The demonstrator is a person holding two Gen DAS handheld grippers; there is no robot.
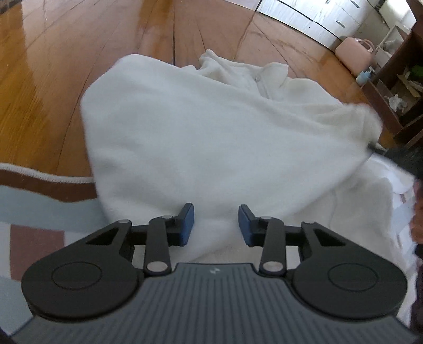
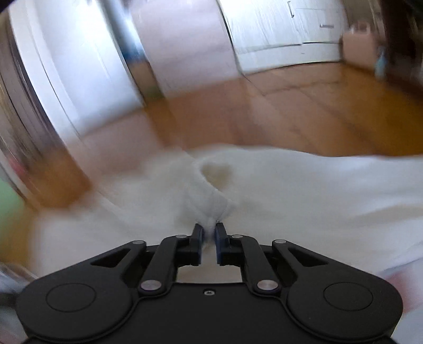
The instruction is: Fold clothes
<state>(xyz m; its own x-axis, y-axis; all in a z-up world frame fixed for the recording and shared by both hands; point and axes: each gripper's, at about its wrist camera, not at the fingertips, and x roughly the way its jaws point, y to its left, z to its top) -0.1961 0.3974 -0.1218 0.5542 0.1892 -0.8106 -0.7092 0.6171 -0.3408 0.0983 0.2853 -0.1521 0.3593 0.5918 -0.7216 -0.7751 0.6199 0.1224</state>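
Note:
A white fleece garment [image 1: 211, 137] lies on the floor, partly folded over, with its collar and zipper at the far end. My left gripper [image 1: 216, 225] is open just above the garment's near part, with nothing between its blue pads. My right gripper [image 2: 209, 232] is shut on a ribbed edge of the same white garment [image 2: 208, 195] and holds it lifted; this view is motion-blurred. A dark shape at the right edge of the left wrist view, where the garment's corner is pulled up, may be the right gripper.
A wooden floor [image 1: 79, 66] lies beyond the garment. A patterned rug [image 1: 31, 211] with a white border is at the near left. White drawers [image 1: 317, 18], a pink case [image 1: 354, 53] and a dark wooden shelf [image 1: 396, 87] stand at the far right.

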